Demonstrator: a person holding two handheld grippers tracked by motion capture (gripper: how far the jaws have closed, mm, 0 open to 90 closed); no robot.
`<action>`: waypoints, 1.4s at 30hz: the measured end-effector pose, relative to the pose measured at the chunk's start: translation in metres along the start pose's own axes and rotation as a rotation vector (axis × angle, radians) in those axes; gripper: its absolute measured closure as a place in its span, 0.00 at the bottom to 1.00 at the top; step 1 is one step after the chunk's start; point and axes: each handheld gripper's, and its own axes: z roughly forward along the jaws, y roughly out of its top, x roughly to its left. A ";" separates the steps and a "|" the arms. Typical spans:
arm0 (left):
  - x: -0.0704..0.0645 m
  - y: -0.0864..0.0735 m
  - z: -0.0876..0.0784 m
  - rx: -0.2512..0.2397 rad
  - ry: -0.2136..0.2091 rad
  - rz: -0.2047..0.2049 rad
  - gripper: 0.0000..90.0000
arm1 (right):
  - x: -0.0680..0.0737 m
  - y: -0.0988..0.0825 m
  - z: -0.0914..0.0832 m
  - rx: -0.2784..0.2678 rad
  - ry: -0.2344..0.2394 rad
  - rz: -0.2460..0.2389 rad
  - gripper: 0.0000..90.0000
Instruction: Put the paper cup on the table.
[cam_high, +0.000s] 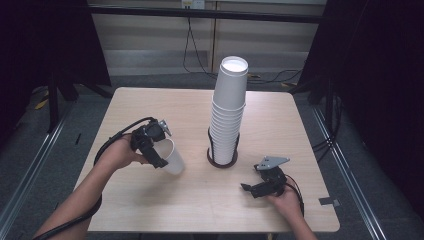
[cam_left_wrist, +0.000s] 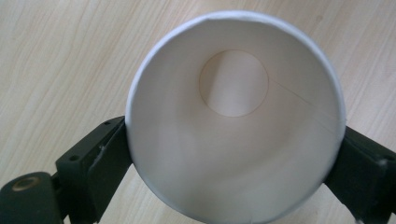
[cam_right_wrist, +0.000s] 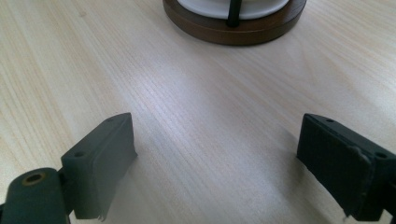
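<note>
The left gripper (cam_left_wrist: 233, 154) is clamping a white cup (cam_left_wrist: 233, 116), hiding its outer wall. The right gripper (cam_right_wrist: 215, 163) is gaping apart, the cup stack (cam_high: 229, 112) cut off above its base (cam_right_wrist: 233, 28).

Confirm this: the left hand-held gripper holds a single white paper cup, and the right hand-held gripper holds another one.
Half right. The left hand-held gripper grips a white paper cup, but the right hand-held gripper holds nothing: the right gripper view shows its jaws apart over bare table.

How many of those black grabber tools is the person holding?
2: the left gripper is clamped around a single white cup; the right gripper rests open near the table's front right.
</note>
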 end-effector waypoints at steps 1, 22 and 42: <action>0.000 0.000 0.000 0.000 0.002 0.000 0.10 | 0.000 0.000 0.000 0.000 0.000 0.000 0.12; 0.005 -0.003 0.007 -0.012 0.015 -0.028 0.07 | 0.000 0.000 0.000 0.000 -0.001 0.001 0.12; 0.008 -0.002 0.009 -0.047 0.000 -0.057 0.06 | 0.000 0.000 0.000 0.000 -0.002 0.001 0.12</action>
